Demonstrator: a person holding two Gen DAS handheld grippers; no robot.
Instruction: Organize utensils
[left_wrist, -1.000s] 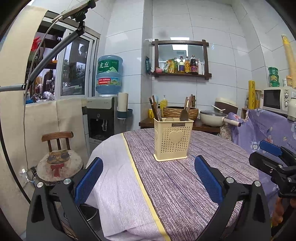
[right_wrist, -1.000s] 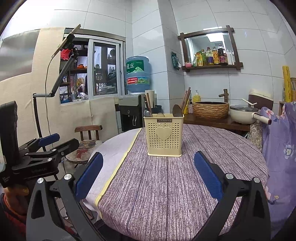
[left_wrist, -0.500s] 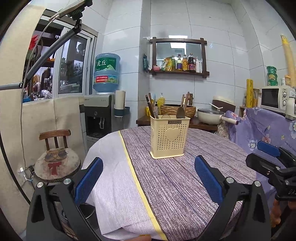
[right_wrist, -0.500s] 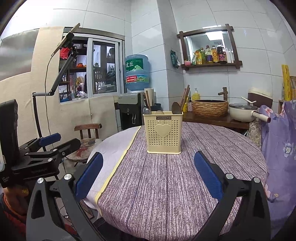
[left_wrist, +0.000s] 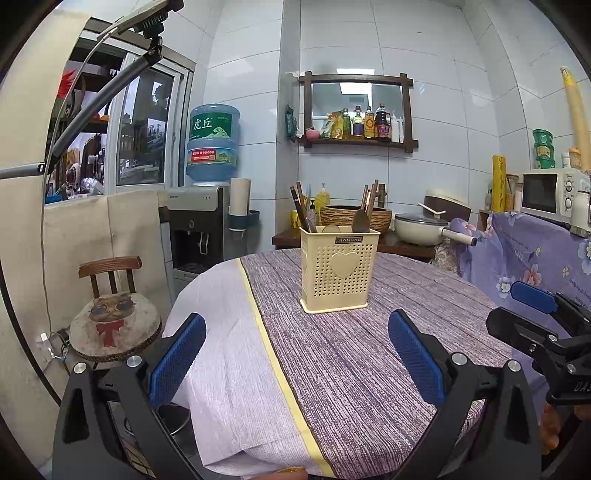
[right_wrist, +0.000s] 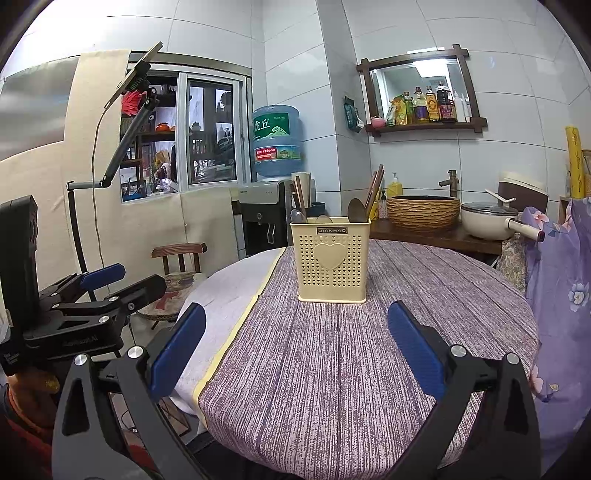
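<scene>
Both grippers, left (left_wrist: 295, 363) and right (right_wrist: 297, 356), share black angular frames, silver screws and ribbed blue pads (right_wrist: 415, 347); white lettering marks their bodies.

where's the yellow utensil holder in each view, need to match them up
Left wrist: the holder stands on the striped cloth slightly right of centre, beyond the open left gripper.
Right wrist: the holder stands just right of centre, beyond the open right gripper.
Shared landmark: the water bottle sits up and left of the holder in both.
</scene>
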